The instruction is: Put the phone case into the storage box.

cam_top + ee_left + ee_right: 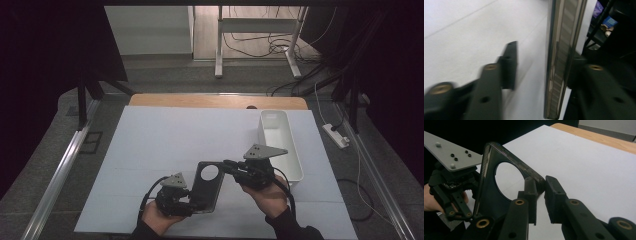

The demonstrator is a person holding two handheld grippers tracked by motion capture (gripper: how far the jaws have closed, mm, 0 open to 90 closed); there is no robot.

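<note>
A black phone case (207,186) with a round camera hole is held tilted just above the white table sheet (165,135), near the front edge. My right gripper (228,165) is shut on its upper right corner; in the right gripper view the pads (554,195) pinch the case's rim (537,178). My left gripper (192,202) sits at the case's lower left corner. In the left gripper view the case's edge (560,57) stands between the jaws. The left fingertip (510,65) is well apart from it, so this gripper (543,68) is open.
A white rectangular bin (280,142) stands on the sheet right of my right hand, close to the right gripper. A wooden table edge (215,101) runs behind the sheet. Metal rails (65,165) flank the table, and cables and a power strip (336,135) lie beyond.
</note>
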